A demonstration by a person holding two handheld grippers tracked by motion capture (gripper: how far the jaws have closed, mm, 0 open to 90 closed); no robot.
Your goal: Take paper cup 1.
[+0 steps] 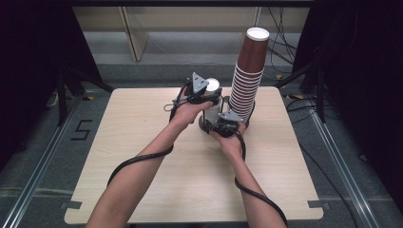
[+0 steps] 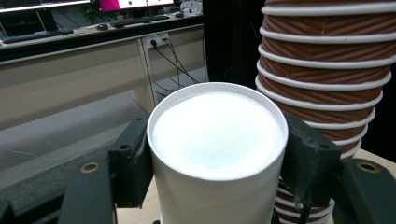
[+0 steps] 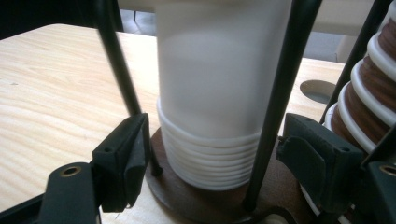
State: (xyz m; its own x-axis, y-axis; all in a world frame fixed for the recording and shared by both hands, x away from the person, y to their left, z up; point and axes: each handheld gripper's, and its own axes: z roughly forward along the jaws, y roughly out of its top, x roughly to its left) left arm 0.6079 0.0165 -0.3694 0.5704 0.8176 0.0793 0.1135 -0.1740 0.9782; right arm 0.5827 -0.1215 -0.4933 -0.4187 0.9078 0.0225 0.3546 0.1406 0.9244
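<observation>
An upturned white cup (image 2: 217, 140) stands between the jaws of my left gripper (image 2: 215, 154), which is shut on it just under its rimmed base. In the high view this cup (image 1: 212, 87) tops a short white stack, with the left gripper (image 1: 202, 92) beside it. Below it the nested white stack (image 3: 210, 158) rests on a round brown holder base (image 3: 196, 203) ringed by thin black rods (image 3: 282, 93). My right gripper (image 3: 215, 158) stands open around the stack's lower rims, with its pads (image 3: 133, 154) clear of them. From above, the right gripper (image 1: 222, 124) is low at the holder.
A tall leaning stack of brown paper cups (image 1: 248, 76) rises right behind the holder, close on the right in both gripper views (image 2: 322, 70) (image 3: 369, 93). The light wooden table (image 1: 142, 142) has a round hole (image 3: 320, 90). Cables trail from both grippers toward the front edge.
</observation>
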